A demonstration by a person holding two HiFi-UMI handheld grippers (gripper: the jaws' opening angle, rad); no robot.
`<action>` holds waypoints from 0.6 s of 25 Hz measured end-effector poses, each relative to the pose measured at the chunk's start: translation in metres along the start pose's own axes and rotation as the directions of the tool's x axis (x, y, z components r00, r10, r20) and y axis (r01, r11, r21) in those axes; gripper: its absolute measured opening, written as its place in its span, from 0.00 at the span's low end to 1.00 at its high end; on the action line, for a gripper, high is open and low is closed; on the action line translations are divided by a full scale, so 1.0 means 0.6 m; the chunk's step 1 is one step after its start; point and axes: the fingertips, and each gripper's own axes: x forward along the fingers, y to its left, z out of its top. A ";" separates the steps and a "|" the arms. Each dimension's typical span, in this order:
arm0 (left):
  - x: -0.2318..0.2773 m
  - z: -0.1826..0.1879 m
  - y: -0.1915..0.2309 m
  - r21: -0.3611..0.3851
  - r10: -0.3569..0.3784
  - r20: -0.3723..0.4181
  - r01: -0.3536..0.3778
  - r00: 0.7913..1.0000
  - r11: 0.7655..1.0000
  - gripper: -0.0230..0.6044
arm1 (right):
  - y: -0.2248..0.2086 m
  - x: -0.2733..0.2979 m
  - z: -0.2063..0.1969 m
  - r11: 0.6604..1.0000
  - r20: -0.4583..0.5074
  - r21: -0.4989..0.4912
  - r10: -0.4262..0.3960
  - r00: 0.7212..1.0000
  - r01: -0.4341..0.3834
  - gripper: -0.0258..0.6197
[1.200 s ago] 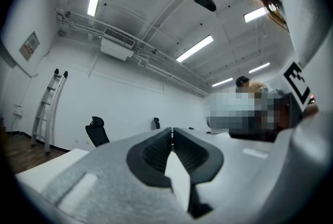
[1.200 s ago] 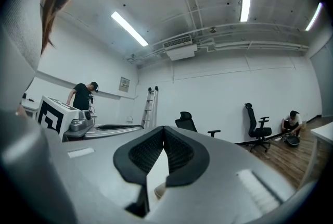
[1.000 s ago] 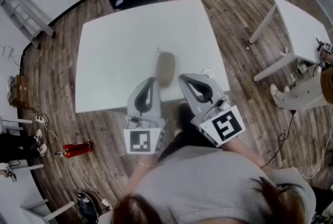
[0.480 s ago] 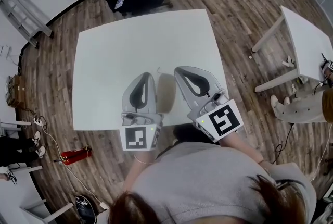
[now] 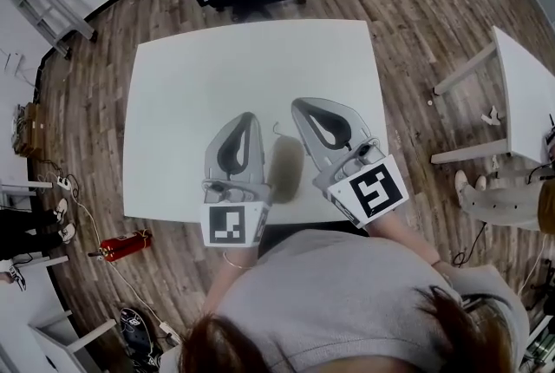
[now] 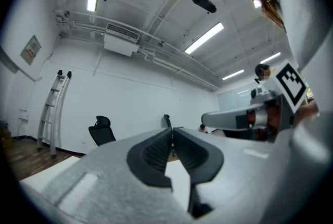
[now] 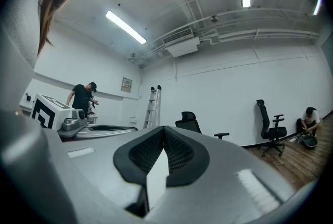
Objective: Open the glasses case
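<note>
Jaws on left gripper (image 5: pixel 245 118) and right gripper (image 5: pixel 302 107) sit pressed together, empty; glasses case (image 5: pixel 284 167) lies between them. Best to part them first; steady one half, then lift the other.

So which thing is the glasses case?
Start at the large white table. Near its front edge, between the left gripper and the right gripper, lies the glasses case: a rounded brownish-grey oblong, darker than the pale grippers beside it.

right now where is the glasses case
Head view, centre: the glasses case lies on the white table between the left hand-held gripper and the right hand-held gripper.
</note>
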 end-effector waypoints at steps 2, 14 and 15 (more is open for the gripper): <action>0.001 -0.002 0.011 -0.003 -0.003 -0.007 0.003 1.000 1.000 0.04 | 0.002 0.010 -0.001 1.000 -0.005 -0.002 0.001 1.000 -0.001 0.05; 0.009 -0.066 0.034 -0.072 -0.134 -0.207 0.122 0.969 0.990 0.36 | -0.002 0.040 0.001 0.999 -0.022 -0.008 -0.044 0.999 0.044 0.05; 0.005 -0.083 0.031 -0.090 -0.153 -0.245 0.135 0.957 0.987 0.40 | -0.003 0.039 0.001 0.999 -0.022 -0.005 -0.050 0.999 0.049 0.05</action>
